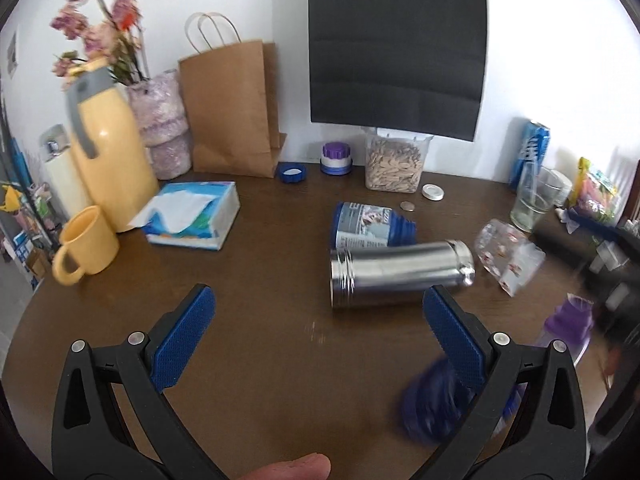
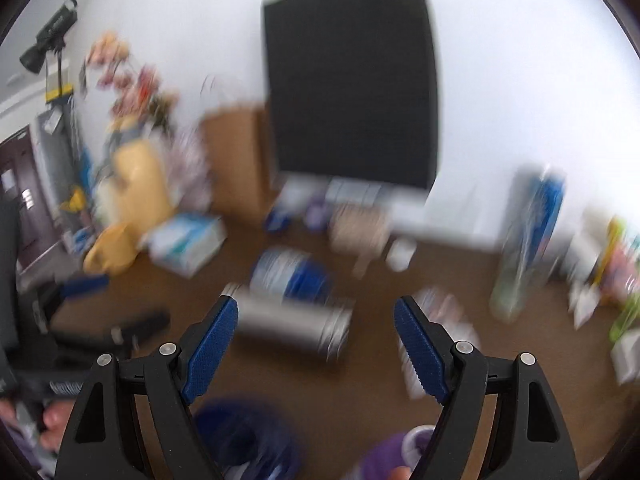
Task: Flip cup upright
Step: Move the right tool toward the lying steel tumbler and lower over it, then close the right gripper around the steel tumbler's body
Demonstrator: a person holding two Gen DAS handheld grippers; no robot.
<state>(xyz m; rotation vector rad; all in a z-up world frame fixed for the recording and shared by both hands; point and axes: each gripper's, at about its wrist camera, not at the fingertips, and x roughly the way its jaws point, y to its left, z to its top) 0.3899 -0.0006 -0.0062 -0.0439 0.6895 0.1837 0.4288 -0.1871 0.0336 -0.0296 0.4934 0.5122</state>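
A steel cup lies on its side on the brown table, its threaded mouth to the left. My left gripper is open and empty, just short of the cup, its right pad near the cup's base end. In the blurred right wrist view the steel cup lies ahead between the open fingers of my right gripper, which holds nothing.
A blue bottle lies behind the cup; a clear patterned glass lies to its right. A dark blue lid and purple bottle sit near. Tissue box, yellow mug, yellow jug, paper bag, seed jar stand behind.
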